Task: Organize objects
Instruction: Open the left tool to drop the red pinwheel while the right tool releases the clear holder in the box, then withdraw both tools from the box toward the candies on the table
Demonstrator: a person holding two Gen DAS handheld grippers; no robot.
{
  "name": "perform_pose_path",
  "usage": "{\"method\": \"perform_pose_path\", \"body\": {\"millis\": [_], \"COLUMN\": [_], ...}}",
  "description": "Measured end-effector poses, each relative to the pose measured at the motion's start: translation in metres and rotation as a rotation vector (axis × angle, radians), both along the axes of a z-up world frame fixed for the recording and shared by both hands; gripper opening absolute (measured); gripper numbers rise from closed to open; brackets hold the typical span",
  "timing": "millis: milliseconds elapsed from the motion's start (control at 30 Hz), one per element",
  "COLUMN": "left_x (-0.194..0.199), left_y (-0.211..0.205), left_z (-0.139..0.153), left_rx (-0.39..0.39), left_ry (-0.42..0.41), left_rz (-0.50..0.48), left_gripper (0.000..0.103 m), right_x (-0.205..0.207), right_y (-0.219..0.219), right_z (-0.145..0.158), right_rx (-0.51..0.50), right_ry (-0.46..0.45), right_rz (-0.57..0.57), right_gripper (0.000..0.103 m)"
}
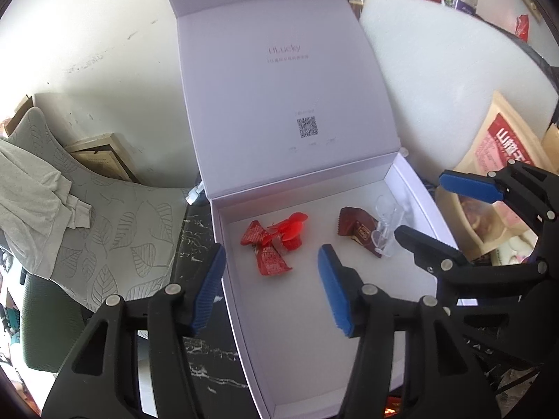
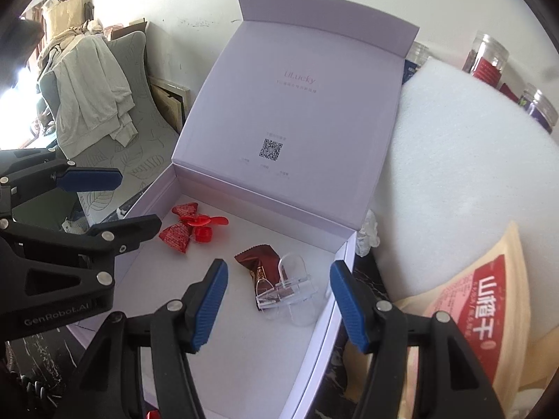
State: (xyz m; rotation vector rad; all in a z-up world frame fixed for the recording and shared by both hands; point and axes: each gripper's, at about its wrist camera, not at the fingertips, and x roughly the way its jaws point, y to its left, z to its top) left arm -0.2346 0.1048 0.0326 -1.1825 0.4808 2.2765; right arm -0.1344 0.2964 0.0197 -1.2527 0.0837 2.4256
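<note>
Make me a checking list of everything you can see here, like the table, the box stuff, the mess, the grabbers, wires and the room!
Surface: dark marbled tabletop under the box.
Job's things: open white box, lid upright; inside lie red wrapped candies, a small red fan, a brown wrapped candy and a clear plastic clip resting partly on it.
Clutter: snack pouch, white foam sheet, jars behind it.
Grippers: left gripper and right gripper, both over the box, jaws open and empty.
Cables: nothing seen.
Surroundings: leaf-patterned cushion with a pale cloth draped on it; white wall.
</note>
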Motion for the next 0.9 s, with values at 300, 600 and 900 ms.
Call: {"method": "perform_pose_path", "body": {"millis": [300,600,900], "left_x": [0.027,0.059,0.092], "left_y": [-0.015,-0.038,-0.059], "left_z": [0.023,0.049,0.063], "left_rx": [0.027,0.053,0.075], "left_ry": [0.035,0.071,0.089], "left_rz": [0.009,0.033,0.037], "left_gripper": [0.058,0.061,0.061], "right_x": [0.023,0.049,0.078], "right_y": [-0.019,-0.043,-0.071], "right_z": [0.024,0.047,0.066], "right_rx": [0.028,0.070,0.102], "right_ry": [0.038,0.083,0.119], "right_rz": [-0.010,-0.013,-0.007], "right_gripper": [0.062,0.065,0.065]}}
